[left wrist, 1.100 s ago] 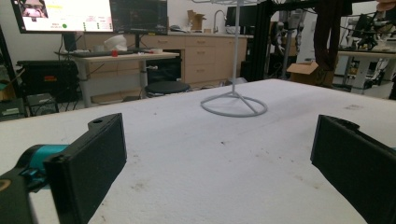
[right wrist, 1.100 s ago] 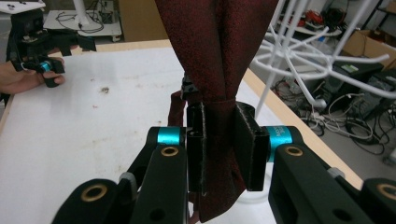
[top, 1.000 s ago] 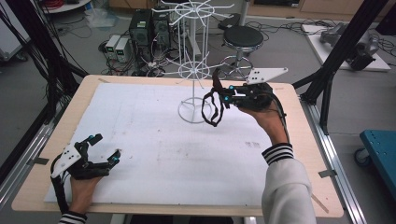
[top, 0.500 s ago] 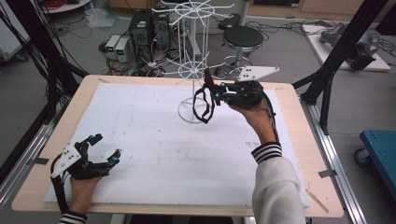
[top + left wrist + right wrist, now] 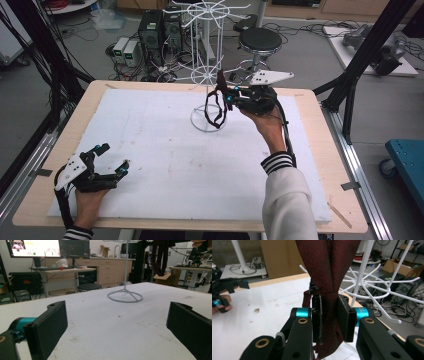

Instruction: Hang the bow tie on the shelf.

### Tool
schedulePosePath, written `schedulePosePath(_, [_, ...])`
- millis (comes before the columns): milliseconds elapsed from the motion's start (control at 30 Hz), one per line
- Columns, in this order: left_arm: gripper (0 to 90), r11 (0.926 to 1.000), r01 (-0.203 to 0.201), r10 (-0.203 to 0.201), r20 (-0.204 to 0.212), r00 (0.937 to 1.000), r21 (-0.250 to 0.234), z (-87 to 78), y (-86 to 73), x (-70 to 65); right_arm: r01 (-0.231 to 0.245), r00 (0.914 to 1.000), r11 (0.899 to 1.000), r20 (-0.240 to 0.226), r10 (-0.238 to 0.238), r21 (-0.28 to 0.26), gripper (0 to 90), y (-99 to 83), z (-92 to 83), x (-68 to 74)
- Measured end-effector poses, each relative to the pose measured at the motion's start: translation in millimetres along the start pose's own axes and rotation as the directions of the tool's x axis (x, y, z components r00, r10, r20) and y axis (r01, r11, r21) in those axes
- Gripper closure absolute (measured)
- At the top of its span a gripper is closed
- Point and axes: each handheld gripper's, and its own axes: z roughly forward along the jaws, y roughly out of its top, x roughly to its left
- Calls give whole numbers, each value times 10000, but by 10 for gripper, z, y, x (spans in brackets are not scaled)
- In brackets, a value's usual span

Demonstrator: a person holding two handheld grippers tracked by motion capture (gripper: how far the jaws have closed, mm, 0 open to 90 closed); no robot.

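A dark red tie [image 5: 329, 270] hangs bunched between the pads of my right gripper [image 5: 329, 315], which is shut on it. From above, the right gripper [image 5: 224, 97] holds the tie [image 5: 216, 109] in the air beside the pole of the white wire rack [image 5: 206, 65], over the rack's ring base. The tie's dark loop dangles below the jaws. My left gripper [image 5: 114, 158] rests on the white board at the near left, jaws open and nothing between them. In the left gripper view [image 5: 117, 322] the rack base [image 5: 125, 295] and hanging tie [image 5: 160, 257] lie far ahead.
A white foam board [image 5: 150, 145] covers the wooden table [image 5: 320, 150]. The rack's wire arms [image 5: 382, 287] spread close to the right gripper. Behind the table are a black stool [image 5: 260, 40], computer cases [image 5: 152, 30] and cables. Black frame posts [image 5: 360, 65] stand at both sides.
The right gripper has carried the tie leftward, closer to the rack's pole. The left gripper has stayed where it was.
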Motion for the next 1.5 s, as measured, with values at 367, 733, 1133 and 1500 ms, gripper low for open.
schedulePosePath(367, [39, 10000, 1, -1, 4, 10000, 35, -1, 1, -1, -617, 9975, 9979, 334, 622, -178, 751, -78, 59, -22])
schedulePosePath(733, [39, 10000, 25, -25, 2, 10000, 13, 0, 1, -3, -1426, 9868, 9888, 711, 1454, -434, 751, -278, 101, -78])
schedulePosePath(1133, [39, 10000, 31, -31, 2, 10000, 4, -1, 0, -1, -2947, 9486, 9545, 1062, 2980, -462, 751, -551, 230, -166])
schedulePosePath(1500, [39, 10000, 44, -44, -2, 10000, 1, -1, 0, -1, -2686, 9518, 9632, 1573, 2633, 126, 751, -679, 297, -158])
